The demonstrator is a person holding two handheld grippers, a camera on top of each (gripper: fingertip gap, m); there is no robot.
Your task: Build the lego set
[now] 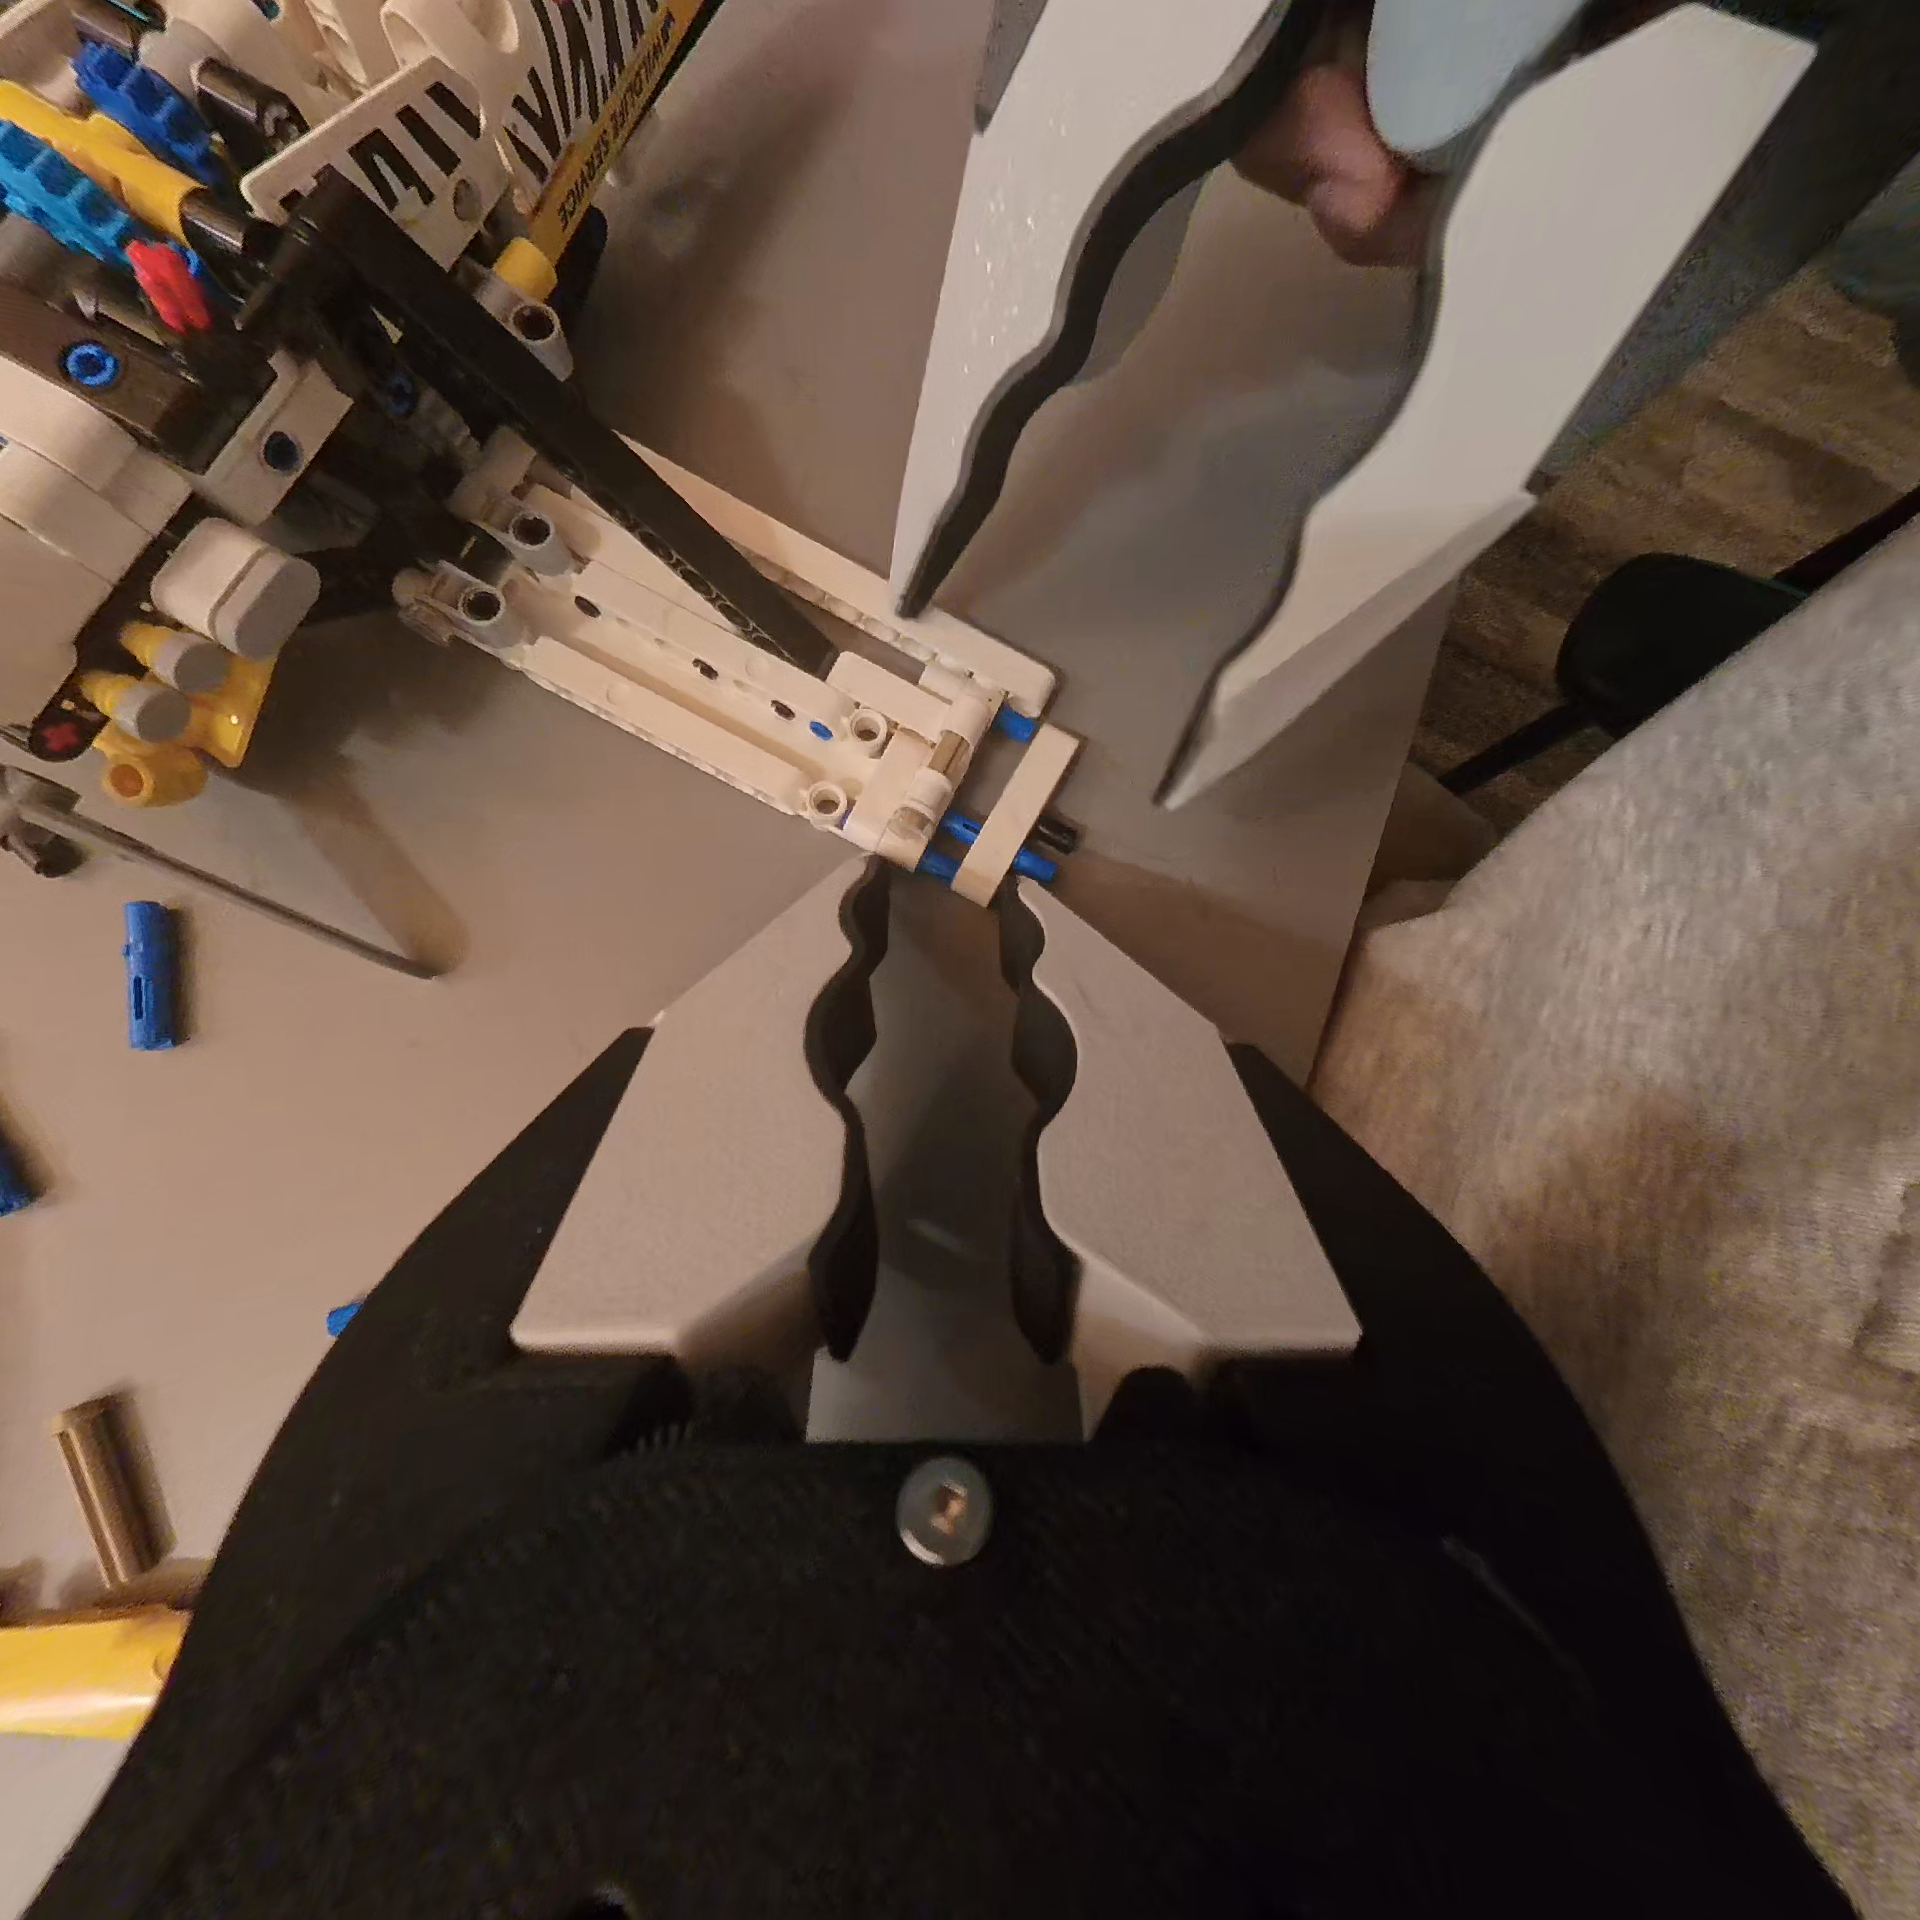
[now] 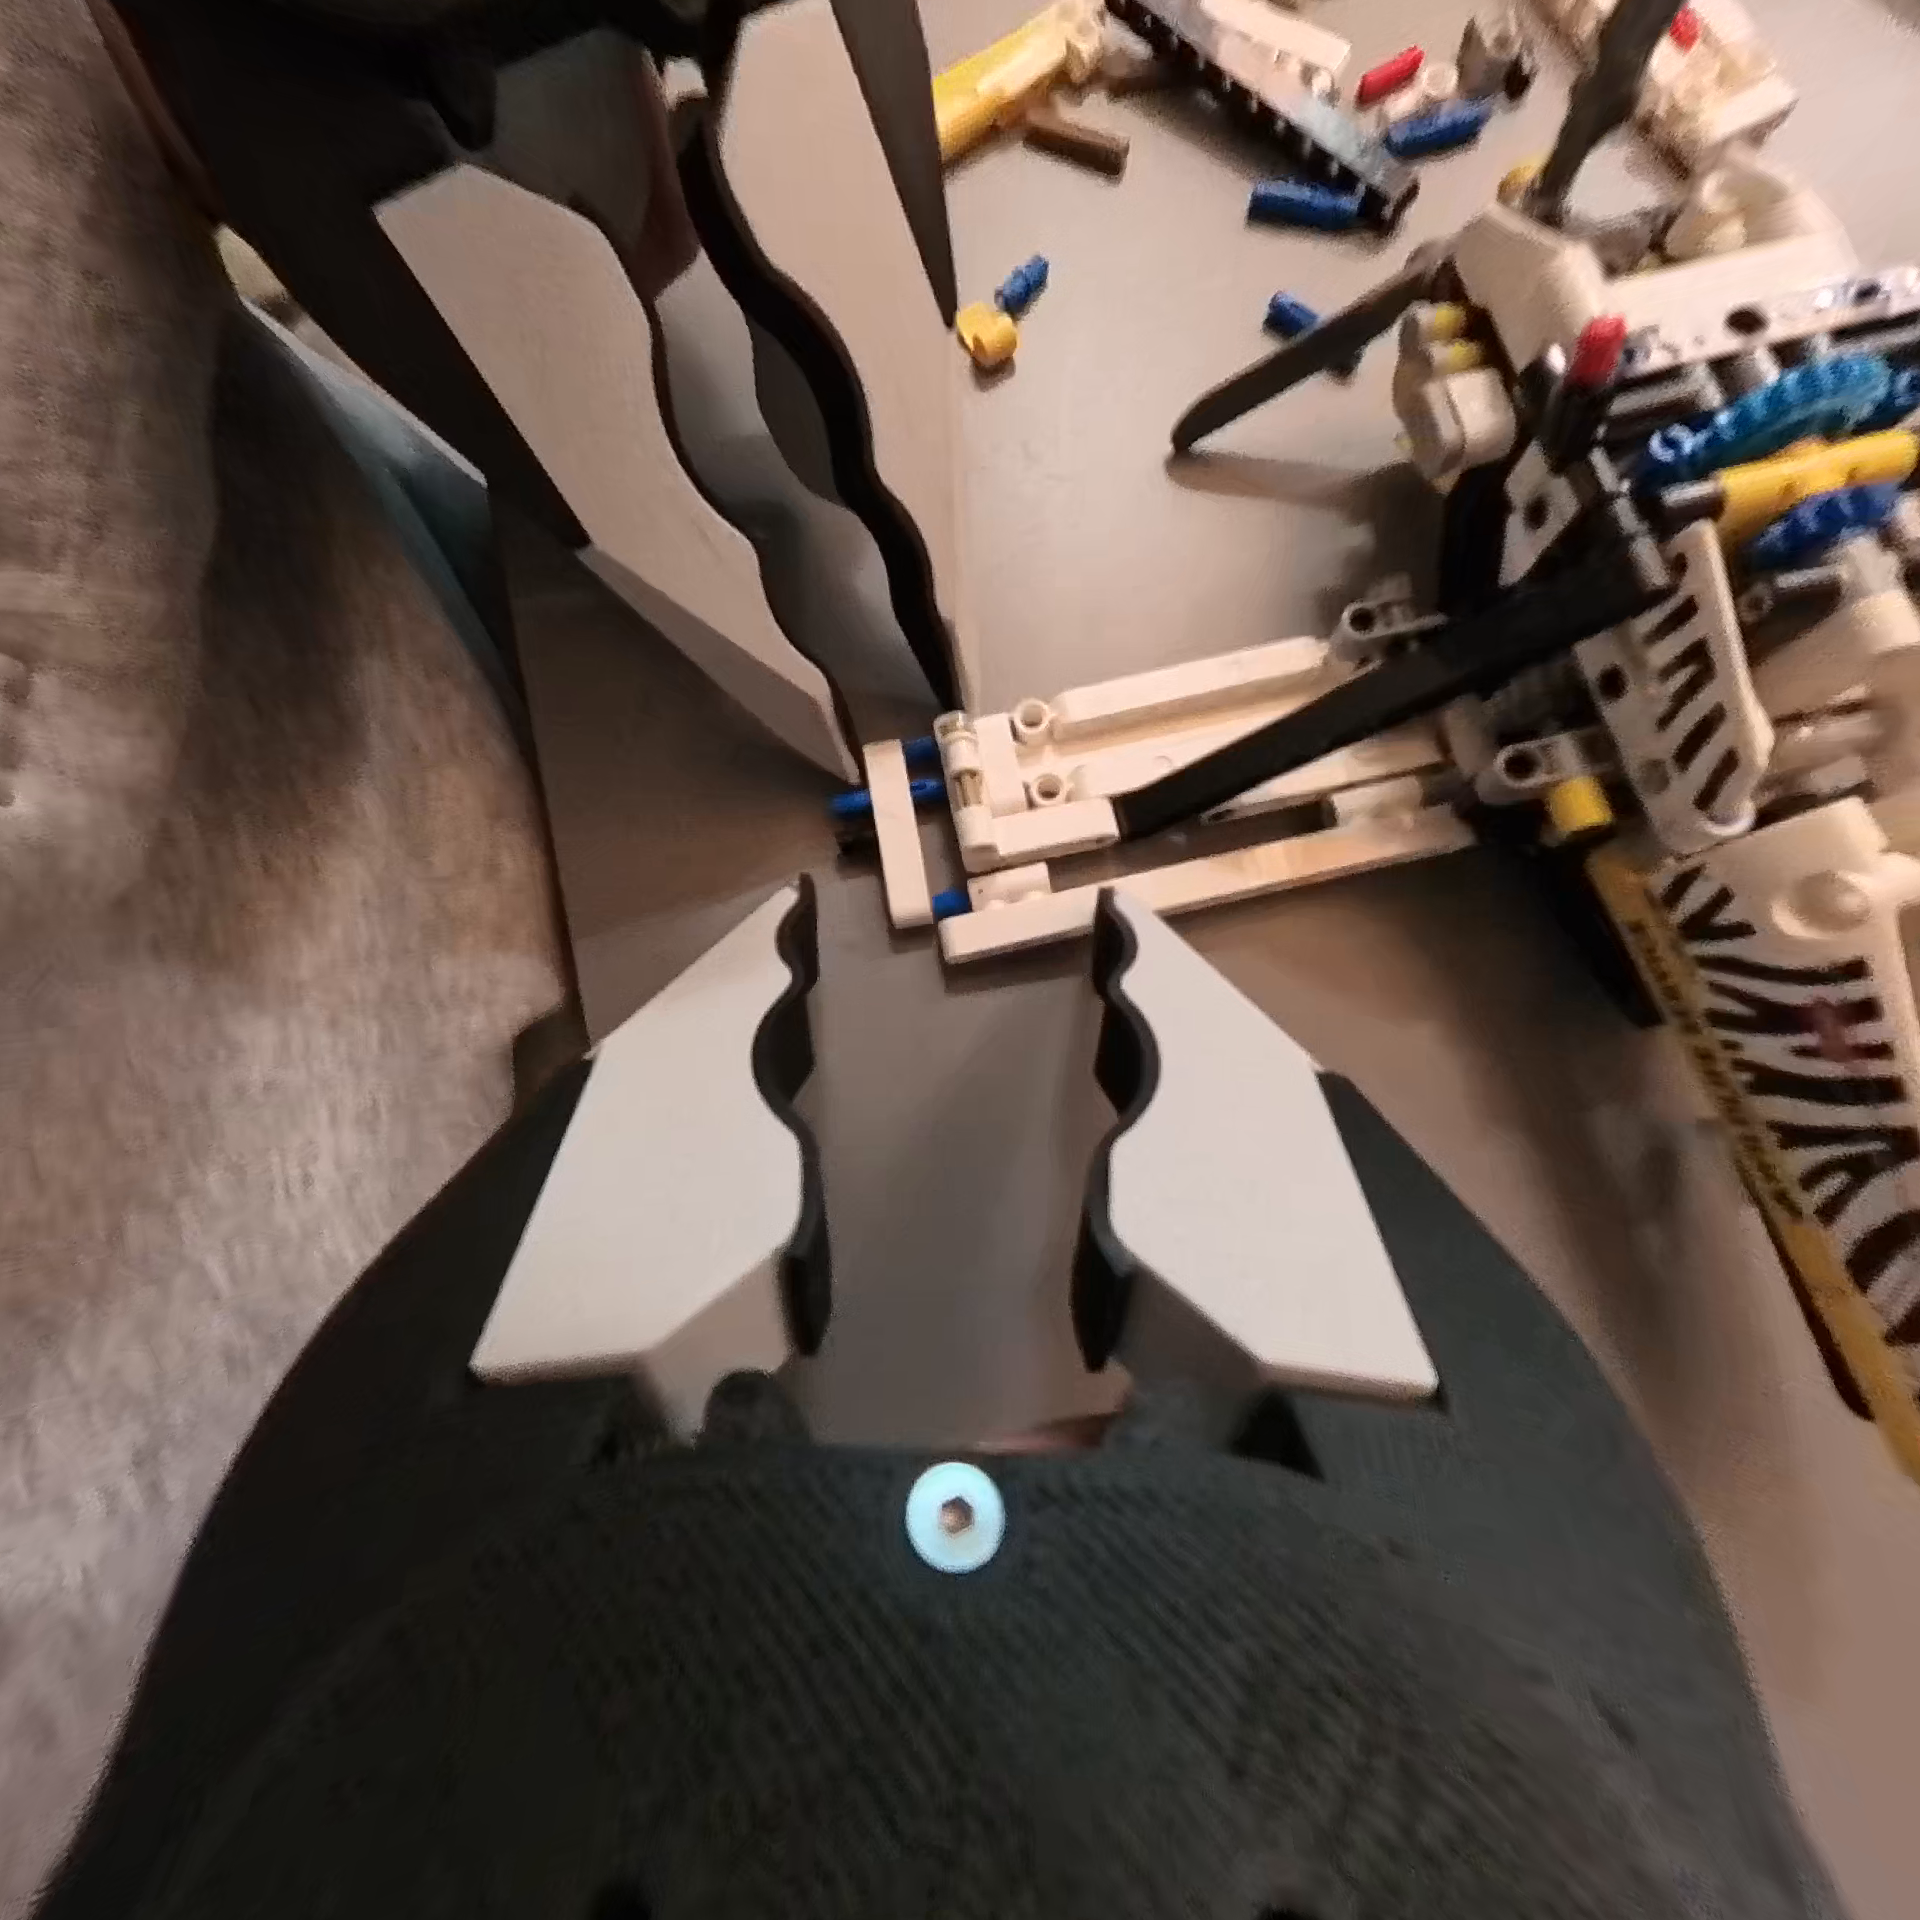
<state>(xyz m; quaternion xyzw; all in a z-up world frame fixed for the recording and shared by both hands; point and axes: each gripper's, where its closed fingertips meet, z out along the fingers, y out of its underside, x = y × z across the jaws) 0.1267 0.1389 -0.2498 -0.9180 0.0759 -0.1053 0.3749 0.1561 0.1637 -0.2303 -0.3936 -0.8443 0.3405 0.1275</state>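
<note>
A large Technic model with striped white panels lies on the grey table; it also shows in the right wrist view. Its white boom ends in a white cross beam on blue pins. My left gripper is closed narrowly on the near end of that cross beam, one tip on each side. My right gripper is open, its tips on either side of the boom's end plate, next to the cross beam. It comes in from above in the left wrist view.
Loose blue pins, a tan connector and a yellow part lie at the left. More loose parts and a yellow bush lie behind. Beige fabric borders the table edge by the boom end. The grippers' ends are close to 5 centimeters from one another.
</note>
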